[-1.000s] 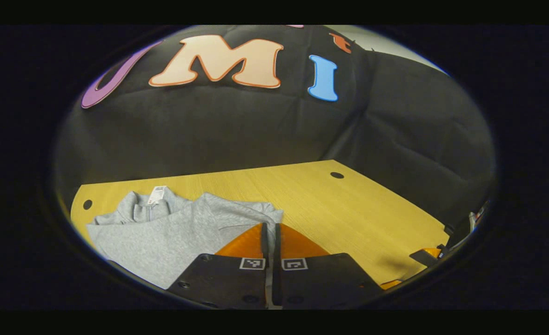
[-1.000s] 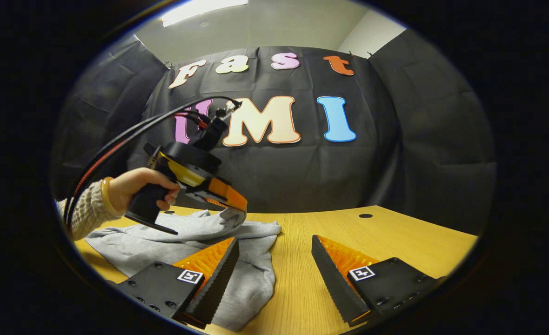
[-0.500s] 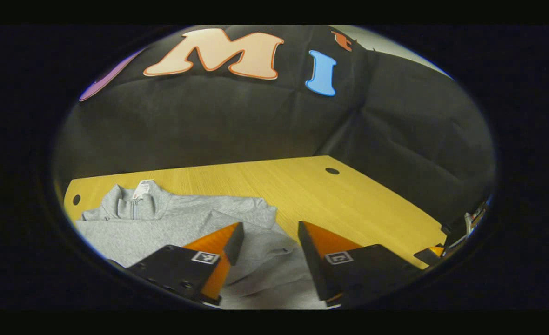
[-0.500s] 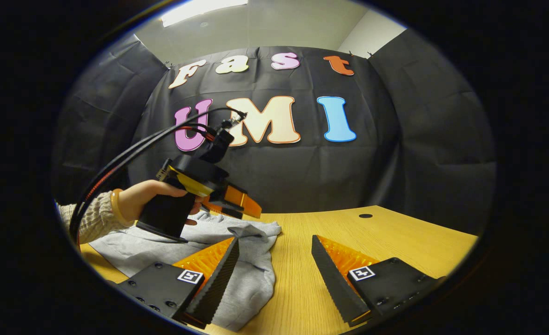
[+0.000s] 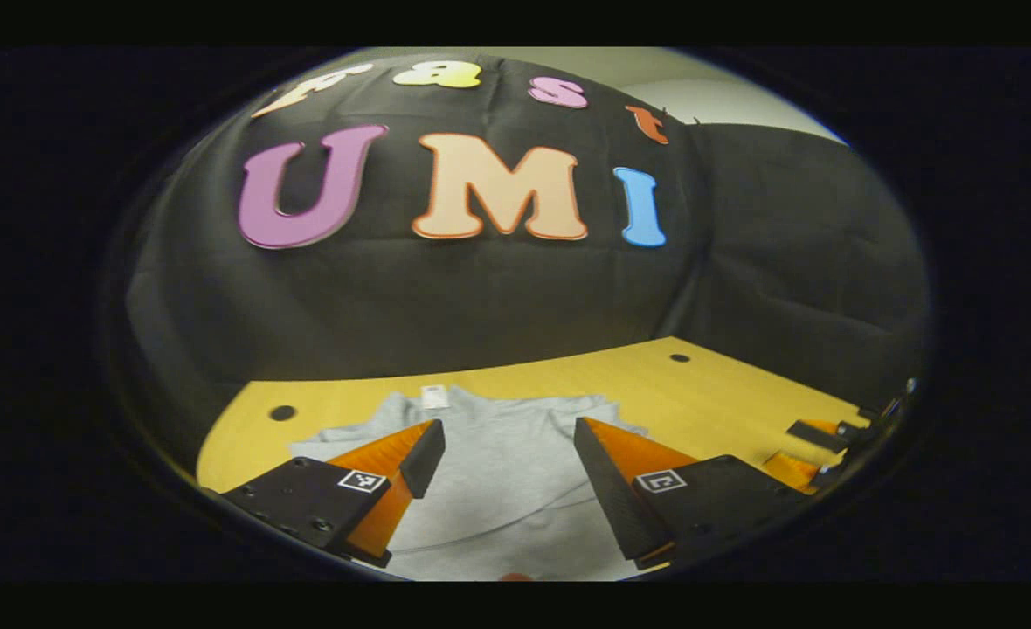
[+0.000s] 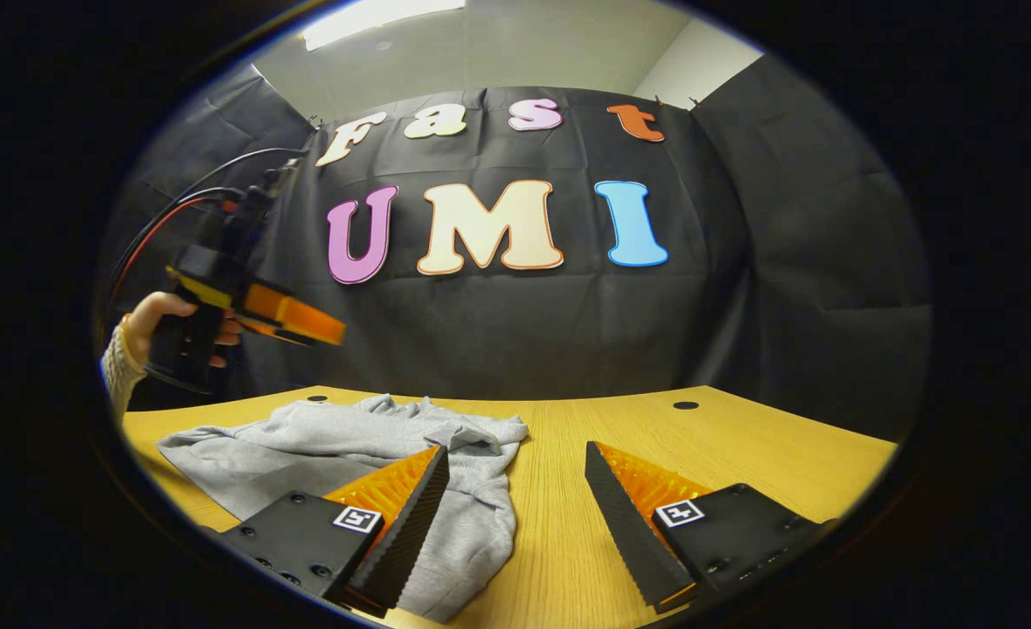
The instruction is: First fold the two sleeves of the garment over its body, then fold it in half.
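A grey sweatshirt [image 5: 498, 463] lies flat on the wooden table [image 5: 725, 402], its collar with a white tag [image 5: 432, 396] toward the far wall. One sleeve lies folded across its body. My left gripper [image 5: 508, 437] hangs open above the garment's middle, holding nothing. In the right gripper view the same sweatshirt [image 6: 341, 445] lies at the left, with a bunched fold at its near right corner. My right gripper [image 6: 515, 459] stands open low over the table beside that corner, one finger over the cloth. The left gripper [image 6: 253, 306], held by a hand [image 6: 162, 314], is raised well above the sweatshirt.
The table [image 6: 743, 445] has round cable holes [image 6: 685, 405] near its far edge, and another hole [image 5: 282, 412] sits left of the collar. Black cloth walls close the booth behind and to the sides. Bare wood runs to the right of the garment.
My left gripper let go of the sleeve, opened, then rose and drew back to the left above the sweatshirt. The sleeve now rests on the body. The right gripper has not moved.
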A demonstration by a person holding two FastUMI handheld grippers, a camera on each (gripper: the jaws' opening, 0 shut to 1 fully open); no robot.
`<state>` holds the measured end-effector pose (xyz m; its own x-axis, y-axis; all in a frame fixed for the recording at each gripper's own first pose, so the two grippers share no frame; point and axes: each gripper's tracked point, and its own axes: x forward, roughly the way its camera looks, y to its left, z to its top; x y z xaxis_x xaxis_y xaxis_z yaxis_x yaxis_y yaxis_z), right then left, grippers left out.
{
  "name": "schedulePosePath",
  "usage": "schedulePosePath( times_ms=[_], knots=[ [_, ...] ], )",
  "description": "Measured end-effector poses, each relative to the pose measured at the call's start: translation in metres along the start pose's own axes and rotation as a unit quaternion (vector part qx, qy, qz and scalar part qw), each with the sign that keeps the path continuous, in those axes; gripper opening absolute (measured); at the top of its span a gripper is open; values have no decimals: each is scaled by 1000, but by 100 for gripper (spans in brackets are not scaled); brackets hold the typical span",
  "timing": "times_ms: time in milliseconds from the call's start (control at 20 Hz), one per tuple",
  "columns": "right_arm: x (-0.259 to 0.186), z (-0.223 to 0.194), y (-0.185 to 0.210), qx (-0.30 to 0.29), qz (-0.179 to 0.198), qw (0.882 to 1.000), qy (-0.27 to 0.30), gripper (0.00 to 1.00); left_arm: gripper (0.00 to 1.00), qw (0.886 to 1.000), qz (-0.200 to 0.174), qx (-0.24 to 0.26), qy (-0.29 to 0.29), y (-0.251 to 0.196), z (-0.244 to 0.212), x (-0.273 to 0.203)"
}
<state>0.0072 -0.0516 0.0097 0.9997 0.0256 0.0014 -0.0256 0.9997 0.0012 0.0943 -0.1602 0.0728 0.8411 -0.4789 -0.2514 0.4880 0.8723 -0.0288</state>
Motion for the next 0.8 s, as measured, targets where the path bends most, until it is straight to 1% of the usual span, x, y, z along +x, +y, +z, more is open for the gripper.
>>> schedulePosePath(
  times_ms=[50,200,350,450,500,550,600,650,800],
  knots=[
    [0,0,0,0,0,1000,0,98,88,1000,11,-2,0,12,-6,-16],
    [0,-1,-1,0,-1,1000,0,98,88,999,31,-32,12,36,-35,-59],
    [0,0,0,0,-1,1000,0,98,89,997,55,-39,27,58,-69,-89],
    [1,-2,-2,-1,-1,1000,1,97,90,996,54,-45,50,59,-94,-110],
    [1,-2,1,0,2,1000,2,98,94,996,53,-43,58,57,-104,-120],
    [2,-2,0,0,3,1000,5,97,94,996,51,-43,61,57,-108,-128],
    [4,-6,-2,0,4,1000,16,95,95,996,48,-44,67,56,-114,-135],
    [5,-10,-3,1,5,1000,30,97,95,995,49,-46,74,57,-120,-142],
    [2,-1,3,20,21,998,55,98,95,993,48,-36,105,59,-143,-158]
  ],
)
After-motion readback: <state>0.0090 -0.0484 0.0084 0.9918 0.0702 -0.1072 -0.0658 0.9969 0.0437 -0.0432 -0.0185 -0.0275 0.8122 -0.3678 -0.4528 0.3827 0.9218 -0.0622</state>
